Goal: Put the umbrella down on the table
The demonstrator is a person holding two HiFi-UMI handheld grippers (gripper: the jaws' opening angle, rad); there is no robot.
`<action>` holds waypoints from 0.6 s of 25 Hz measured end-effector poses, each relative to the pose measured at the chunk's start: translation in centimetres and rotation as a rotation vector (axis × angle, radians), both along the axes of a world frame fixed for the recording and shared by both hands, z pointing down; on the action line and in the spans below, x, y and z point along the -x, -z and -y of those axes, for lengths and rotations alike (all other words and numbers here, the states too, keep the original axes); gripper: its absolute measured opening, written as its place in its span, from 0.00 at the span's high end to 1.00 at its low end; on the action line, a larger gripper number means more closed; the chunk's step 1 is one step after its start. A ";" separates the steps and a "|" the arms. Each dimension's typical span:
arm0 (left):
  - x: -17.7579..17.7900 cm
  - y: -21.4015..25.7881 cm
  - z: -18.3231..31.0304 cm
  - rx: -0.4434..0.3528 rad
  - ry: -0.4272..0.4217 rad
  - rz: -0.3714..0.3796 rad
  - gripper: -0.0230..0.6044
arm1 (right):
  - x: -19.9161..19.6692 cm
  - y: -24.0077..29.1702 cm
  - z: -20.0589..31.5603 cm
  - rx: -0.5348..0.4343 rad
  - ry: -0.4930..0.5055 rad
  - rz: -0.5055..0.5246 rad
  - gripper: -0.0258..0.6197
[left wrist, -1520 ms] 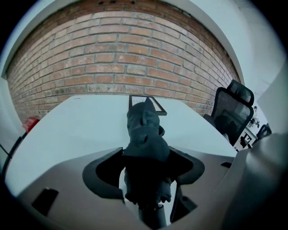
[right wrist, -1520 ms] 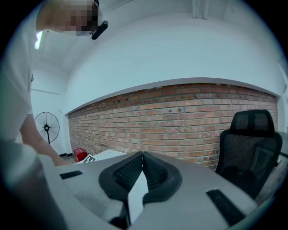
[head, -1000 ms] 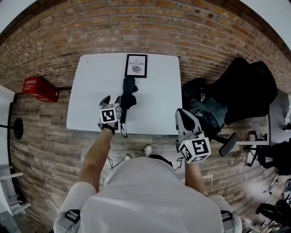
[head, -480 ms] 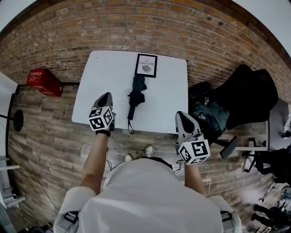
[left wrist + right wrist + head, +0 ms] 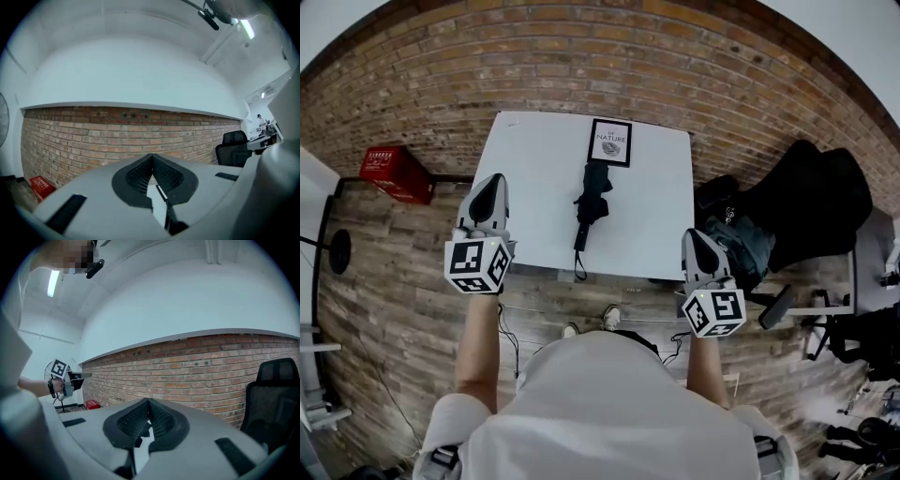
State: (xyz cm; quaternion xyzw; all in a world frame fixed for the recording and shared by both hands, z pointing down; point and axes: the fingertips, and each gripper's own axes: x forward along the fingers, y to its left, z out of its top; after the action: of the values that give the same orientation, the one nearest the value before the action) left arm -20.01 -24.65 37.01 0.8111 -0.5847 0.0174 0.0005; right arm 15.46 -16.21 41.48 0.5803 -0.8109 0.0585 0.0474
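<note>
White table (image 5: 530,187) stood against a brick wall (image 5: 694,66). Black folded umbrella (image 5: 592,202) lay along its middle, apart from both grippers, its strap reaching the near edge. Left gripper (image 5: 492,180) hung by the table's left edge, jaws pressed together, empty; right gripper (image 5: 698,234), off the near right corner, was likewise closed on nothing.

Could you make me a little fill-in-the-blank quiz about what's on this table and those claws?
The umbrella lies on the ____ table.
The left claw and right claw are both empty and ____.
The crate on the floor is ____.
Missing words: white, shut, red.
</note>
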 end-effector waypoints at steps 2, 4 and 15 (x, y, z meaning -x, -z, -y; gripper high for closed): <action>1.1 2.3 -1.5 -0.052 0.004 0.012 0.93 | -0.1 0.6 0.4 -0.015 -0.009 0.006 0.93; 2.2 4.1 -3.1 -0.099 0.011 0.025 0.93 | -0.3 1.3 0.8 -0.034 -0.017 0.011 0.93; 6.6 5.8 -10.9 -0.175 0.132 -0.012 0.93 | -2.5 4.5 0.5 -0.091 -0.075 0.027 0.93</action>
State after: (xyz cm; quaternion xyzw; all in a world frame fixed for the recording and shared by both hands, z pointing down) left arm -26.61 -13.74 31.22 0.7680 -0.6359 -0.0386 -0.0659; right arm 17.96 -16.67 37.00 0.6108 -0.7911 0.0309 0.0076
